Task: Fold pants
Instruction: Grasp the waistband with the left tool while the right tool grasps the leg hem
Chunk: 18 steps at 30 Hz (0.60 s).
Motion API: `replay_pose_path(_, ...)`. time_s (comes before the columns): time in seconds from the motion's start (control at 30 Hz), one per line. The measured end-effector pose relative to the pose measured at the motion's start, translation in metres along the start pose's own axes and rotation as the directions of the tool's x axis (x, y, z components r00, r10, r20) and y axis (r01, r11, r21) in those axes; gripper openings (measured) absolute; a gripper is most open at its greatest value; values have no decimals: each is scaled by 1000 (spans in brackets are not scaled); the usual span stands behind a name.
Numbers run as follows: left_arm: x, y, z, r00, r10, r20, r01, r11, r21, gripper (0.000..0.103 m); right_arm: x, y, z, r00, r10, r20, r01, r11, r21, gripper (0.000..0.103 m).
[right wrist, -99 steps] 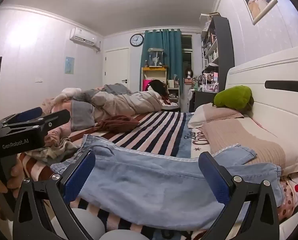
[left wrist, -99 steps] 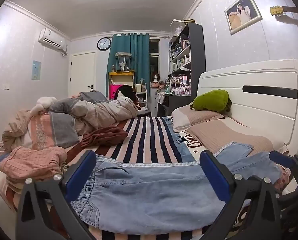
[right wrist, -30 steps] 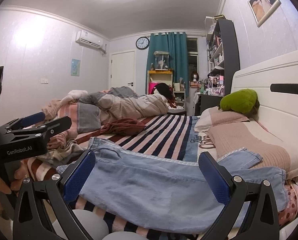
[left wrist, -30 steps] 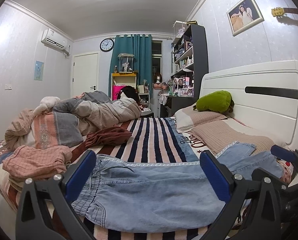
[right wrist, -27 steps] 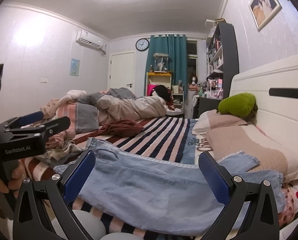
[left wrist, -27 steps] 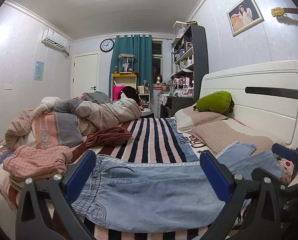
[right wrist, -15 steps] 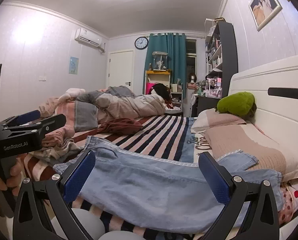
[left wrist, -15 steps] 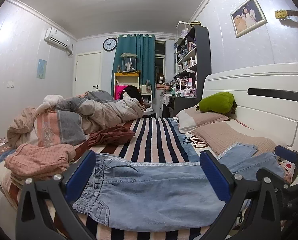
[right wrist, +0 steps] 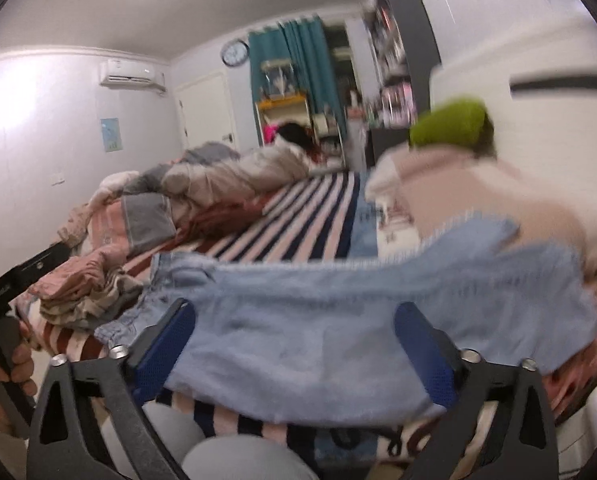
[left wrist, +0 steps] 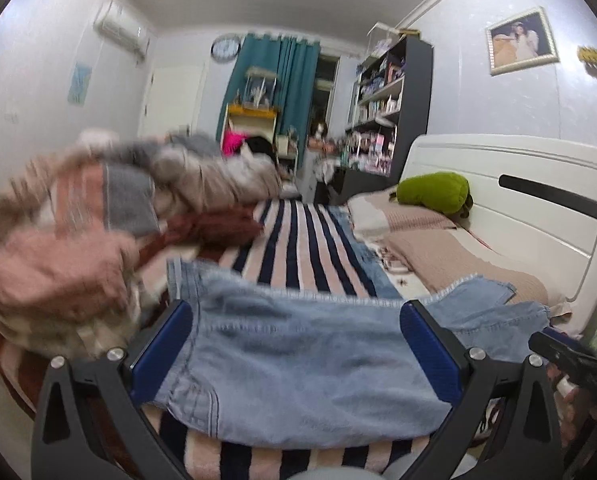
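Light blue denim pants (left wrist: 306, 364) lie spread crosswise on the striped bed (left wrist: 298, 248), waistband to the left, leg ends to the right by the pillows. My left gripper (left wrist: 294, 356) is open and empty, low over the near edge of the pants. My right gripper (right wrist: 294, 348) is open and empty, low over the pants (right wrist: 338, 320) too. The left gripper's body (right wrist: 22, 276) shows at the left edge of the right wrist view. The right gripper's body (left wrist: 566, 356) shows at the right edge of the left wrist view.
A pile of pink and grey clothes (left wrist: 70, 248) lies left of the pants. Beige pillows (left wrist: 438, 240) and a green plush (left wrist: 434, 192) lie by the white headboard (left wrist: 538, 208) on the right. A bundled quilt (right wrist: 234, 172) lies further back. My knees (right wrist: 242, 456) show below.
Both grippers have dropped lower and closer to the pants, and both views are now blurred from motion. The right view has tilted. The pants have not moved.
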<state>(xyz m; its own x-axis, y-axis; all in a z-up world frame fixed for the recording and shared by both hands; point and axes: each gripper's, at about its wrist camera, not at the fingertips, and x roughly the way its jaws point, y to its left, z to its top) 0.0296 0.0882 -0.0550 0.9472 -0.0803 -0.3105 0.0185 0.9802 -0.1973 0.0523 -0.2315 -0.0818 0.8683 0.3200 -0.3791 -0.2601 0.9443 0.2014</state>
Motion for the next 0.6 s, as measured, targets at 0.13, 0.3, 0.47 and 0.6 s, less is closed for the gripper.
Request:
replay_pose_path(0.13,34,37,-28,993,27,-112,-35,997,-63,102,27,-45,-22,995,-44,-94,53,995,90,72)
replay_pose_path(0.3,68,73,-68,966,50,-254,-90,984,-151,102,50,-98,-61,976,-71,-208,119,966,228,72)
replay_pose_path(0.47,87,96,-100,941,-11,-337,-85,959,-270,95,61,-129,-90,959,-75,-274,162,937,308,72)
replay_pose_path(0.6,95,99,-111,931,-49,-361,-70,949,-308,93,62,-138,-96,966,-50,-253,141,924,356,72)
